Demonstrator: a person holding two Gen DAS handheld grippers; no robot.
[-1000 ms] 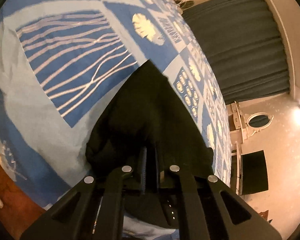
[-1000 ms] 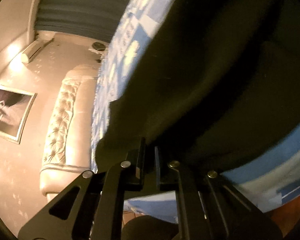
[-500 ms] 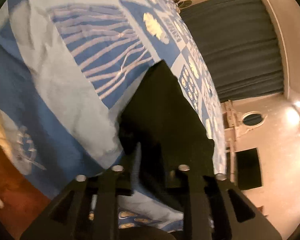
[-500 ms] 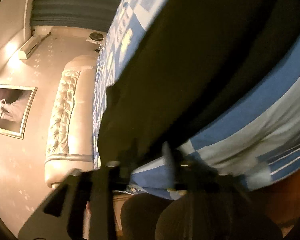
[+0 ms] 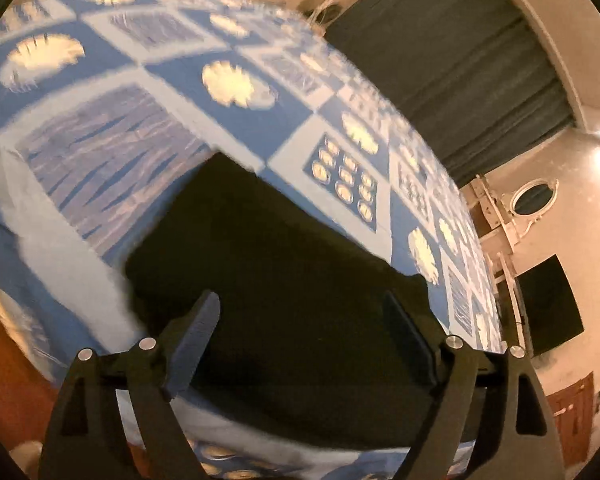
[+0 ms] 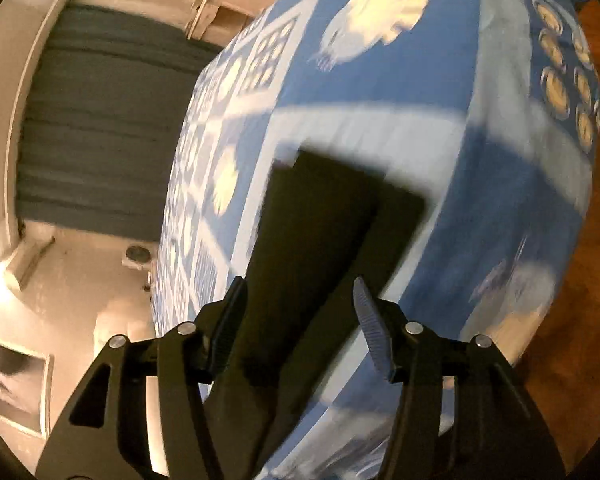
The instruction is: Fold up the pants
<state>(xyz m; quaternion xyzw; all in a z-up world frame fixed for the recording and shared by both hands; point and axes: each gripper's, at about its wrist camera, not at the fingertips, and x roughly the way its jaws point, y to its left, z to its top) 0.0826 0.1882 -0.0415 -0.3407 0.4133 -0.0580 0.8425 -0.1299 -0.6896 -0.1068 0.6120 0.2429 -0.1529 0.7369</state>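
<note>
Left wrist view: the left gripper (image 5: 300,316) has its jaws spread wide, having just been opening, and nothing is clamped between them. The black pants (image 5: 276,280) lie flat as a folded dark slab on the blue patterned bedspread (image 5: 120,148), near the bed's near edge, filling the gap seen between the two fingers (the fabric lies below them, not pinched). To the far right hang dark curtains (image 5: 460,60), with an oval mirror (image 5: 534,198) and a dark screen (image 5: 548,304) on the pale wall. A strip of wooden floor (image 5: 4,368) shows at the near left.

Right wrist view: the right gripper (image 6: 300,304) has its jaws partly apart, also having just been opening, and they hold nothing. The pants (image 6: 320,232) stretch away from the fingers as a long dark strip on the bedspread (image 6: 380,92), close to the bed's right edge. Wooden floor (image 6: 580,280) lies to the right, curtains (image 6: 100,128) to the far left, and a framed picture (image 6: 8,380) at the near left
</note>
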